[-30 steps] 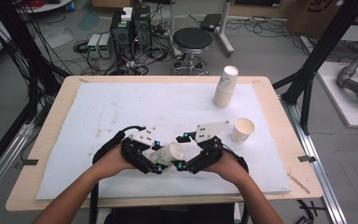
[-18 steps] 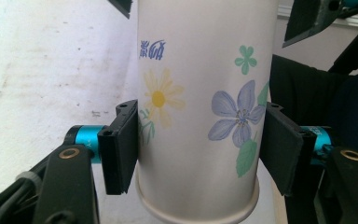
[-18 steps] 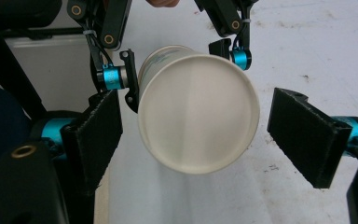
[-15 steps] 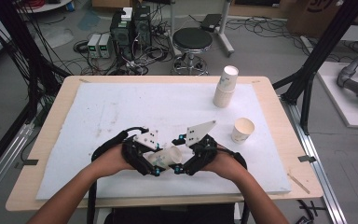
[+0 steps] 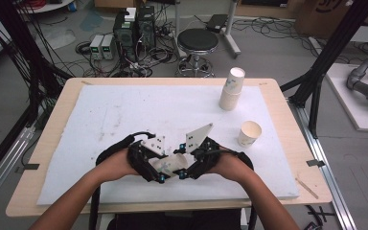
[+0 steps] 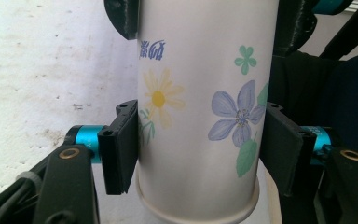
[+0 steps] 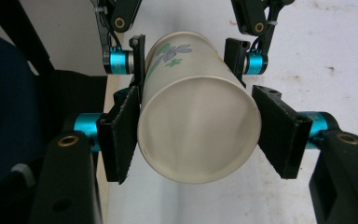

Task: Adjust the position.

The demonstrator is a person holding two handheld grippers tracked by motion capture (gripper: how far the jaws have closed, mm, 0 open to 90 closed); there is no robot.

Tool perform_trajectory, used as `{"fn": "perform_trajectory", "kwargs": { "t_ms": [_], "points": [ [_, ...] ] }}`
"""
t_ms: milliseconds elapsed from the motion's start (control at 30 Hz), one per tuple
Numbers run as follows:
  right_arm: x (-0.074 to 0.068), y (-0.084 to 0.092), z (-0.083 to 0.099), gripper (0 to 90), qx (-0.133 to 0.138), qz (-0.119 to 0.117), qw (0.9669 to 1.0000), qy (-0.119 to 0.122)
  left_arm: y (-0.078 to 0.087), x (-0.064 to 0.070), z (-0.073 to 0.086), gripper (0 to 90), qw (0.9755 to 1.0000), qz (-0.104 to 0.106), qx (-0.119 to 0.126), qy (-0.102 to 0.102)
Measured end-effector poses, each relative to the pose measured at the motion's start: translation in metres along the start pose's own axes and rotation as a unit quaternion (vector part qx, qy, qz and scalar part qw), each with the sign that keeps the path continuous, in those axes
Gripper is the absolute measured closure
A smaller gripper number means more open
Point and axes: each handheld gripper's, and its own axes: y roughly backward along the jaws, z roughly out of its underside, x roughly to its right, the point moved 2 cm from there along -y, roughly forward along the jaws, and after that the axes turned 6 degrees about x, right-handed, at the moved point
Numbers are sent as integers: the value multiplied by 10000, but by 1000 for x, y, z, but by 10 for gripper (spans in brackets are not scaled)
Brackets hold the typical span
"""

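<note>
High view takes in the wooden worktop [image 5: 278, 103] with its white foam mat [image 5: 124, 120] spread over nearly all of it, likely to cushion whatever gets set down. At the far right corner of the mat stands a stack of paper cups [image 5: 232, 88], and nearer, well apart from it, a single paper cup [image 5: 249, 133] sits upright with its mouth up; both stand clear of the hands, leaving open mat at the near edge. There the flowered paper cup [image 5: 173, 164] lies on its side in the air just above the mat, between the two hands, so each can take one end. The left gripper [image 6: 193, 144] holds it near the base, jaws pressed flat on the printed wall, which steadies it for the other hand. The right gripper [image 7: 198, 135] faces the open mouth, and its jaws have just been closing around the rim end, the cup between them and the pads now against its sides. My reading is a handover or a pulling apart of nested cups.
</note>
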Motion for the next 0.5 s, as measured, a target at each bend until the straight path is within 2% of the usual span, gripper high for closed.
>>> {"fn": "perform_trajectory", "kwargs": {
  "t_ms": [100,133,233,300,367,500],
  "points": [
    [0,0,1,374,-55,-57,10000,-28,-1,0,0,346,10000,-33,-31,-88],
    [0,0,2,375,-62,-40,10000,-30,0,0,1,333,9999,-71,29,-96],
    [2,2,4,376,-20,-1,10000,-85,2,0,5,260,9988,-134,461,-51],
    [3,4,7,376,30,37,9999,-151,5,0,8,159,9971,-232,719,-30],
    [4,7,11,377,105,61,9996,-257,9,-1,10,152,9942,-241,1050,5],
    [5,14,19,377,307,105,9987,-403,18,-2,13,149,9888,-366,1446,86]
  ]
}}
